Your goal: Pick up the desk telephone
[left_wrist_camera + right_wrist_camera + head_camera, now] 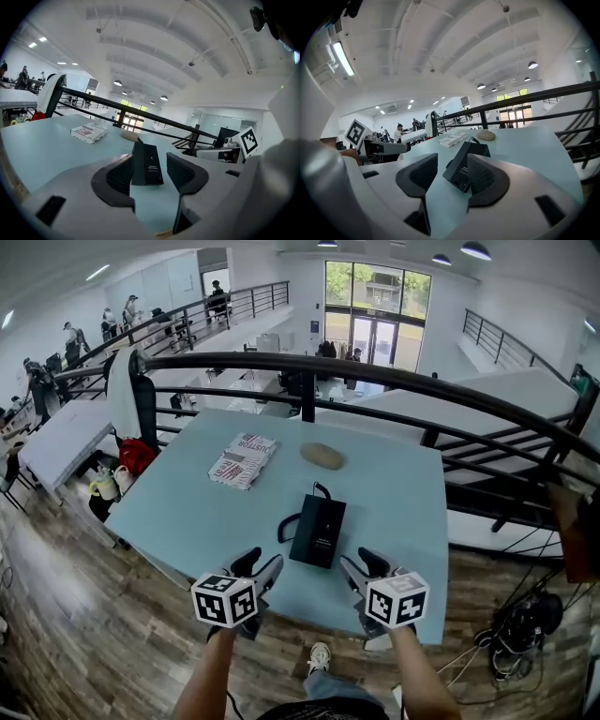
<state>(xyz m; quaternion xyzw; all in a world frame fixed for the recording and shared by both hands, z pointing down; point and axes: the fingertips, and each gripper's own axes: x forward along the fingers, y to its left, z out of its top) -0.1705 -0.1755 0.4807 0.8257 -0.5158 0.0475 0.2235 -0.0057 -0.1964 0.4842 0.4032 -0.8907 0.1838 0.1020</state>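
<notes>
- The desk telephone is a flat black slab with a curled black cord, lying on the pale blue worktop.
- It lies at one o'clock from my left gripper and eleven o'clock from my right gripper.
- Both sets of jaws stand apart, gripping nothing.

Open table flanks telephone; book, tan lump well beyond.

One each: telephone, book, maybe stone
</notes>
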